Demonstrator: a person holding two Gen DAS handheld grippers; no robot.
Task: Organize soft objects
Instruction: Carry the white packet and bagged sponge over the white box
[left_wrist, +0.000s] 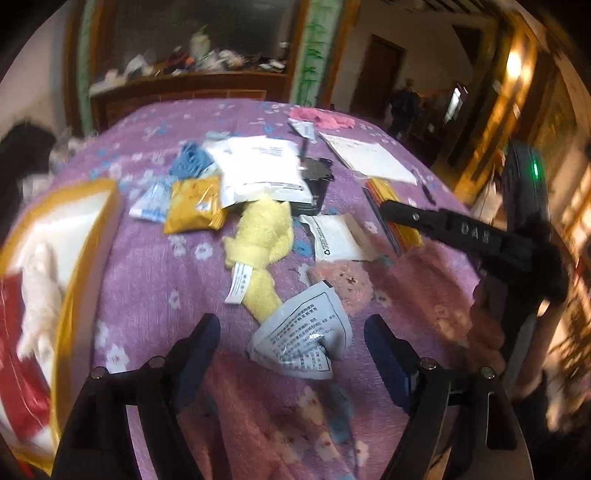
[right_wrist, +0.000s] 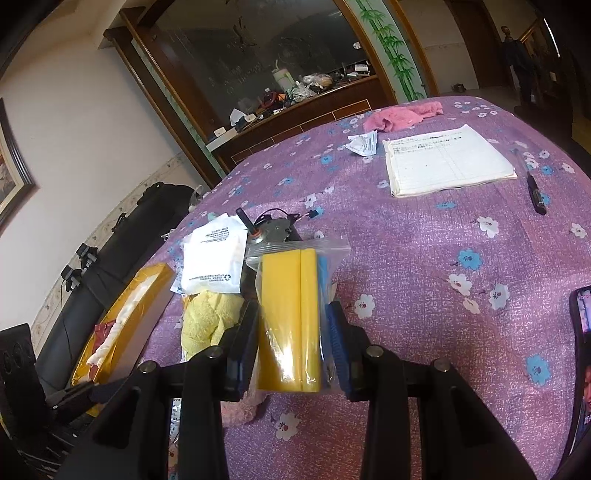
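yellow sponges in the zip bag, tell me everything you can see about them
The yellow sponges are two flat foam blocks side by side, with a blue piece behind them, sealed in a clear zip bag. The pack stands upright, lifted above the purple flowered tablecloth. The right hand-held gripper clamps it, a blue pad pressing on each side. The plastic looks glossy and creased.
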